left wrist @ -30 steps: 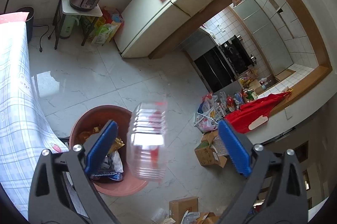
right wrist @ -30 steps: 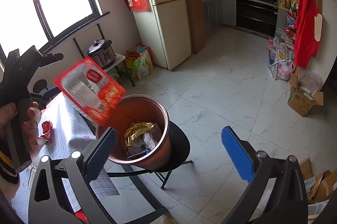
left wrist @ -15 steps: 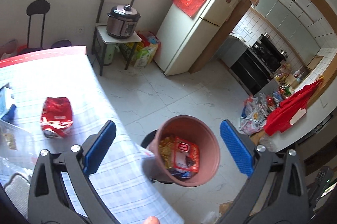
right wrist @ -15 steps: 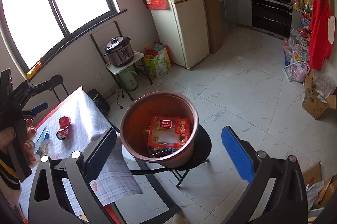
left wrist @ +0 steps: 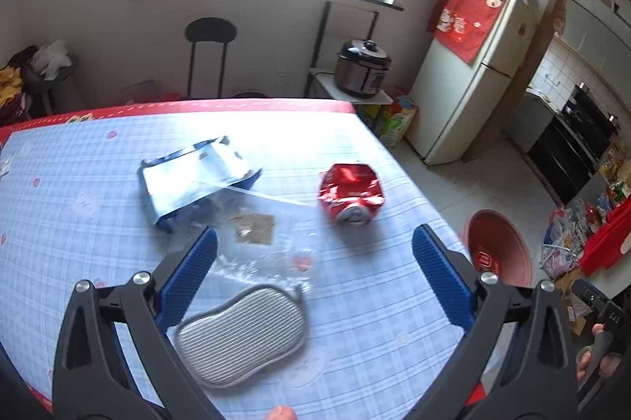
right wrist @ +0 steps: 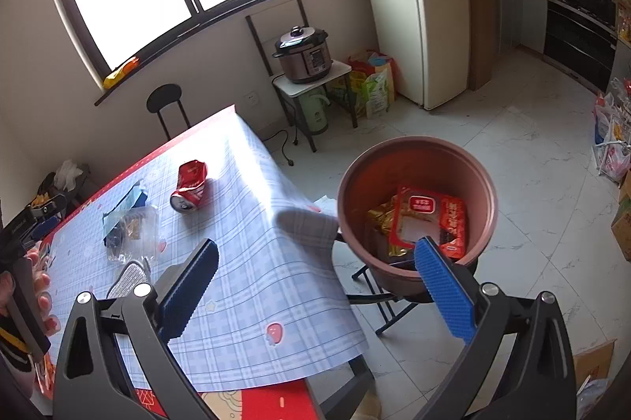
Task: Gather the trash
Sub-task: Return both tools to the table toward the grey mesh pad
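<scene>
While both jaws gape empty, the left gripper (left wrist: 314, 264) hovers above the desk (left wrist: 378, 301), crushed can (left wrist: 351, 192) ahead; the right gripper (right wrist: 315, 276) faces the bin (right wrist: 418, 148).

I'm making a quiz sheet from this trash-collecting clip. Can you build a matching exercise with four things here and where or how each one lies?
Things:
1. crushed red can
2. red snack packet
3. grey ribbed pad
4. blue-and-silver pouch

Places or states:
A. inside the brown bin
B. nearest the left gripper, between its open fingers
C. on the table, torn open, partly over the clear plastic wrap
D. on its side, by the table edge nearest the bin

Pairs: 1-D, 2-A, 3-B, 4-C
</scene>
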The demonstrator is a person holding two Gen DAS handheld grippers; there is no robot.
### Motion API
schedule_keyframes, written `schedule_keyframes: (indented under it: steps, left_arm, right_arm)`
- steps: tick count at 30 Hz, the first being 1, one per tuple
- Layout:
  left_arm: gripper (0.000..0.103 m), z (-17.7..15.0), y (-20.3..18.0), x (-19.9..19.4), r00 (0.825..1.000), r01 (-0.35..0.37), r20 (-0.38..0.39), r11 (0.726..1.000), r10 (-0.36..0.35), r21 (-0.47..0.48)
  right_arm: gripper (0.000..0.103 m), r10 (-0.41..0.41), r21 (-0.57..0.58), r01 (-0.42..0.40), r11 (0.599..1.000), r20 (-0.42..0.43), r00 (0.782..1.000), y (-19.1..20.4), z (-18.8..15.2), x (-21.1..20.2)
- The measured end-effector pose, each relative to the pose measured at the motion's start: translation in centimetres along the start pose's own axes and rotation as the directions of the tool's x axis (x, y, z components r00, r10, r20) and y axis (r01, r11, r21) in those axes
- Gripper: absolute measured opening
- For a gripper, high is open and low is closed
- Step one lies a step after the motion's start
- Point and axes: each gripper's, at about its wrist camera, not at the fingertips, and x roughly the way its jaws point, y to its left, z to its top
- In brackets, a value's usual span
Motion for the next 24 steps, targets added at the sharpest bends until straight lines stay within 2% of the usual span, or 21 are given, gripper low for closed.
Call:
schedule_keyframes:
  steps: [5, 9, 17, 18, 20, 21, 24]
  left_arm:
    - [0.098, -3.1, 6.9, -1.8, 0.997, -0.079, -0.024, 0.993, 0.077, -0.083]
    - [0.098, -6.0, 10.1, -2.2, 0.994, -0.083, -0.085, 0.988, 0.073, -0.127]
    - [0.096, -9.6, 12.6, -0.2, 0.981, -0.076, -0.189, 0.986, 0.047, -0.145]
    - [0.095, -9.7, 12.8, 0.0, 0.981, -0.069, -0.192, 0.986, 0.038, -0.153]
    - [0.082, -9.8, 13.4, 0.7, 0.978, -0.049, -0.207, 0.984, 0.013, -0.171]
    - [0.079, -9.9, 13.7, 1.1, 0.975, -0.037, -0.221, 0.984, -0.002, -0.175]
    - [0.080, -9.9, 13.3, 2.5, 0.967, 0.023, -0.247, 0.991, -0.054, -0.129]
  right_arm:
    - [0.098, 0.036, -0.040, -0.039, 0.998, -0.056, 0.998, 3.9, -1.2, 2.4]
    - [0.098, 0.060, -0.056, -0.067, 0.996, -0.110, 0.992, 6.4, -2.0, 4.2]
    - [0.098, 0.074, -0.089, -0.091, 0.992, -0.182, 0.981, 10.7, -3.0, 6.7]
    - [0.098, 0.071, -0.087, -0.089, 0.992, -0.194, 0.978, 11.0, -3.2, 7.0]
    - [0.098, 0.065, -0.079, -0.084, 0.993, -0.215, 0.974, 11.5, -3.4, 7.5]
    - [0.098, 0.062, -0.076, -0.081, 0.994, -0.223, 0.973, 11.7, -3.5, 7.8]
    - [0.098, 0.047, -0.061, -0.063, 0.996, -0.232, 0.972, 11.9, -3.5, 8.1]
